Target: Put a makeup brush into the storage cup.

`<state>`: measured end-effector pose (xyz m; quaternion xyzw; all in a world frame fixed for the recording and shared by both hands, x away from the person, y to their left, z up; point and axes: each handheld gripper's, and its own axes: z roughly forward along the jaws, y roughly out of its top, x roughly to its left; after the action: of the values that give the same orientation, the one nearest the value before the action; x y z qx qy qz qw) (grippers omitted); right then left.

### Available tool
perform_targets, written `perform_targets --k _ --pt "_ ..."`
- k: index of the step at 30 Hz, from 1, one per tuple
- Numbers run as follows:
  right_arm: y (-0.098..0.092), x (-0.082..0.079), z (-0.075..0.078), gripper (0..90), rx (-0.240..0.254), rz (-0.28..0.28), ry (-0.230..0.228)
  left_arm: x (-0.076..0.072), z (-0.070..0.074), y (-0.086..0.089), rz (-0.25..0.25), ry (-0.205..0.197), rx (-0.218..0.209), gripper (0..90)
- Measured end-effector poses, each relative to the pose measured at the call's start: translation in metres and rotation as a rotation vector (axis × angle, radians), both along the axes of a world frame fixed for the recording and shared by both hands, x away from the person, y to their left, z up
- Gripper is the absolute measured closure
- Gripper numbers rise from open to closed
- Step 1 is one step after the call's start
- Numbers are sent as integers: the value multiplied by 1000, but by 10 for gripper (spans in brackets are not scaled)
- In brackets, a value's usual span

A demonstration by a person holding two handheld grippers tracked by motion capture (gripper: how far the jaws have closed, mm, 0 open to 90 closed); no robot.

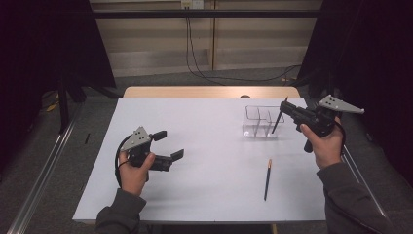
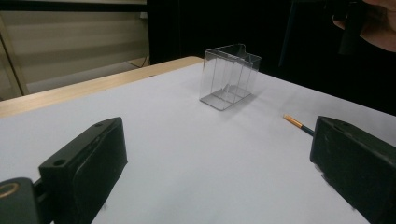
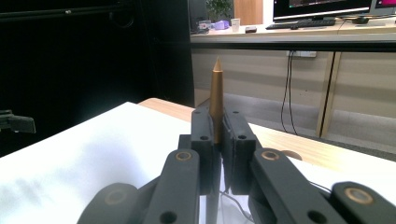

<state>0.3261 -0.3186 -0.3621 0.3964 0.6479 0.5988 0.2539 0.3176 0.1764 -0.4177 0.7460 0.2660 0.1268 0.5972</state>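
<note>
My right gripper [image 1: 287,107] is shut on a dark pencil [image 1: 276,122], which hangs slanted with its lower end in or just over the clear divided box [image 1: 251,129] at the table's right. In the right gripper view the pencil's golden pointed end [image 3: 216,88] sticks up between the closed jaws [image 3: 218,128]. A second pencil [image 1: 267,178], dark with an orange end, lies on the white table in front of the box; it also appears as a pencil [image 2: 299,124] in the left gripper view. My left gripper [image 1: 168,145] stands open over the table's left half with nothing between its fingers [image 2: 88,163].
The white table top [image 1: 204,131] has a wooden strip along its far edge. In the left gripper view the clear box [image 2: 229,77] stands ahead, and the person's other hand [image 2: 373,23] is at the top right. Dark curtains flank both sides.
</note>
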Motion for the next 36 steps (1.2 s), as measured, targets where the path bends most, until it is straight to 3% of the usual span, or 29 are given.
perform_targets --k 16,23,36 --pt "-5 5 3 850 -16 -32 -4 0 0 0 6 0 -4 35" --pt "-8 7 4 850 -25 -58 -11 1 -1 -1 -17 1 -10 35" --pt "-16 12 5 849 -35 -93 -9 0 -1 0 0 1 -3 35"
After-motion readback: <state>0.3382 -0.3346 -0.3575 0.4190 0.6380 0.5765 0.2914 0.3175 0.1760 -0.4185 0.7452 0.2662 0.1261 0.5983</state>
